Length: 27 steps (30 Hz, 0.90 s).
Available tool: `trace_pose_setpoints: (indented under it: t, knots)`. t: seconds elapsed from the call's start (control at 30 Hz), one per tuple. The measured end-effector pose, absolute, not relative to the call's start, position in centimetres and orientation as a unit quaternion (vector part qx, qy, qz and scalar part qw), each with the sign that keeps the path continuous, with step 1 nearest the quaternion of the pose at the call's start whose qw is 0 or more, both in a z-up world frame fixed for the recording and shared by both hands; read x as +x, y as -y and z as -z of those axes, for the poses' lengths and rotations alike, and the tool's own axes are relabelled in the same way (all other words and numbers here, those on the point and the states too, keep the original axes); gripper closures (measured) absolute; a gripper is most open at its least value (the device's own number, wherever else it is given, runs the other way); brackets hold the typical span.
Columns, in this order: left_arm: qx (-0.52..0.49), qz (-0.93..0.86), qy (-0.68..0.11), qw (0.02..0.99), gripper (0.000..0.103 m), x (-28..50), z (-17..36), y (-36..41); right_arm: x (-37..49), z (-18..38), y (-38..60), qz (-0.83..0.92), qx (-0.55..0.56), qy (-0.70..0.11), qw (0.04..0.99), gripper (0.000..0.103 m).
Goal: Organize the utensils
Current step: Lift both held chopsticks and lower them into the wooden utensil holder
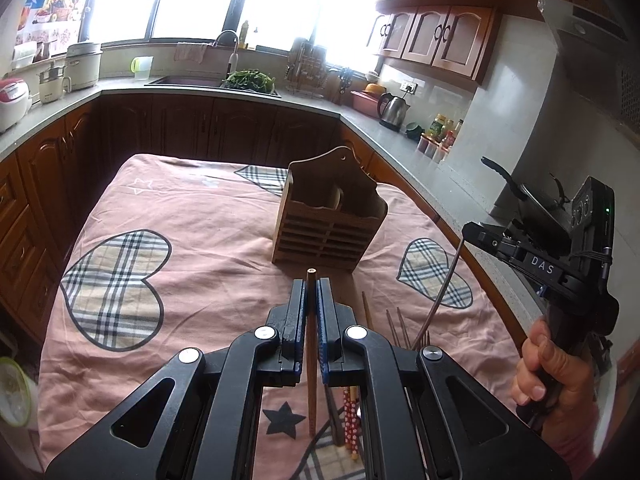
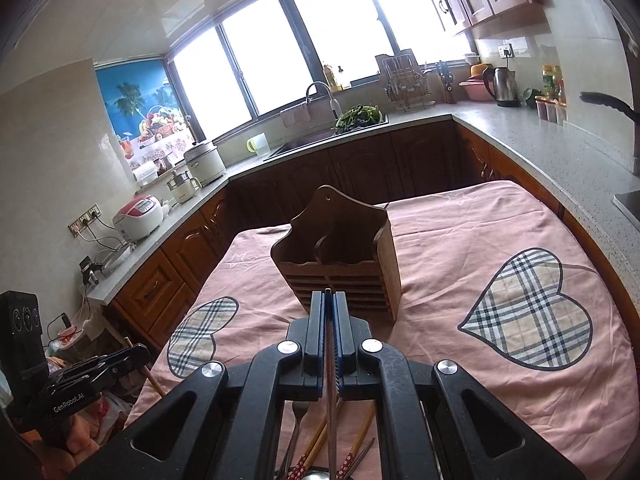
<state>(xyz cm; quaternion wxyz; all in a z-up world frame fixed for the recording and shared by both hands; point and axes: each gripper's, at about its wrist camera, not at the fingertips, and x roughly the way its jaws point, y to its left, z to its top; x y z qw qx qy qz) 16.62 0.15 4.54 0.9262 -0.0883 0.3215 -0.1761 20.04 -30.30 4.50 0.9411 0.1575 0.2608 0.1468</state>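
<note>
Left wrist view has the left gripper [image 1: 311, 292] clenched on a brown wooden chopstick [image 1: 311, 340], long axis pointing ahead at the slatted wooden utensil holder [image 1: 328, 232] just beyond on the pink cloth [image 1: 200, 216], compartments seemingly empty, while the right gripper [image 2: 328, 312] pinches a thin metal utensil handle [image 2: 330, 380].

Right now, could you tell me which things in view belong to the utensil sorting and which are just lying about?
Belongs to the job:
wooden utensil holder
wooden chopstick in left gripper
metal utensil in right gripper
loose chopsticks
fork

Just lying about:
kettle
rice cooker
greens
</note>
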Motion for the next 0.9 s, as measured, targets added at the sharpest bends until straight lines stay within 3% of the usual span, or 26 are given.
trace_pose_setpoints:
  t: [0.9]
  knots:
    - [-0.14,0.157,-0.172,0.962,0.098,26.2,-14.7,-0.7,26.1,-14.7,33.0,-0.1,0.172,-0.118,0.973,0.1]
